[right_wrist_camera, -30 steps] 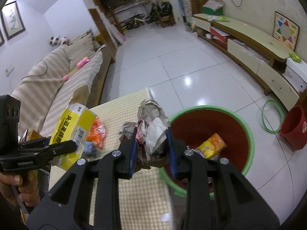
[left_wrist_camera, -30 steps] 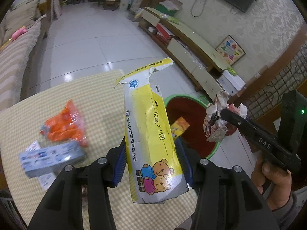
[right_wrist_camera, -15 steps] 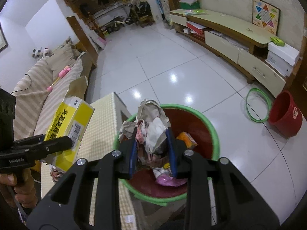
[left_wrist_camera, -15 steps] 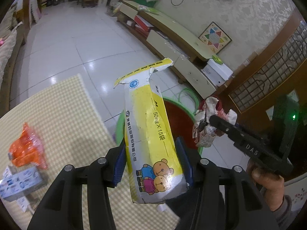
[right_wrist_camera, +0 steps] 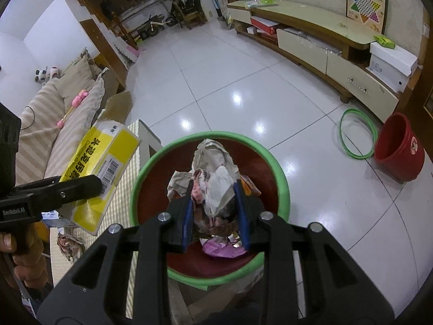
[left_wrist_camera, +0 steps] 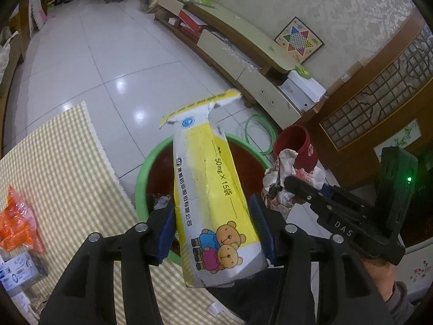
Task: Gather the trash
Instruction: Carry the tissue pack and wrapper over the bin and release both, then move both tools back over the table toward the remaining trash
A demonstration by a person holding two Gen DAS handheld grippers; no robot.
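Left gripper (left_wrist_camera: pixel 216 227), pads closed on a torn yellow-and-white medicine box (left_wrist_camera: pixel 213 187) printed with cartoon bears; the box stands upright between the blue pads, its ripped flap uppermost, held above the near rim of the green-rimmed basin (left_wrist_camera: pixel 140 173); in the right wrist view the same box (right_wrist_camera: pixel 100 173) appears at the left, clamped in the left gripper over the edge of the desk (right_wrist_camera: pixel 121 203). Right gripper (right_wrist_camera: pixel 215 211), pads pinching a wad of crumpled paper (right_wrist_camera: pixel 213 173); the wad is held directly over the red interior of the basin (right_wrist_camera: pixel 281 181), clear of the contents; in the left wrist view the wad (left_wrist_camera: pixel 281 184) shows at the tip of the right gripper (left_wrist_camera: pixel 286 187), beside the box. Basin contents: an orange packet (right_wrist_camera: pixel 250 185) and a pink wrapper (right_wrist_camera: pixel 222 249), partly hidden behind the gripper. Desk (left_wrist_camera: pixel 59 162), covered in yellow checked cloth, carrying an orange plastic bag (left_wrist_camera: pixel 16 222) and a blue-and-white carton (left_wrist_camera: pixel 19 273) at its left edge. Floor: white tiles; a red bucket (right_wrist_camera: pixel 397 151) and a green hoop (right_wrist_camera: pixel 357 132) lie to the right of the basin, just beside each other.
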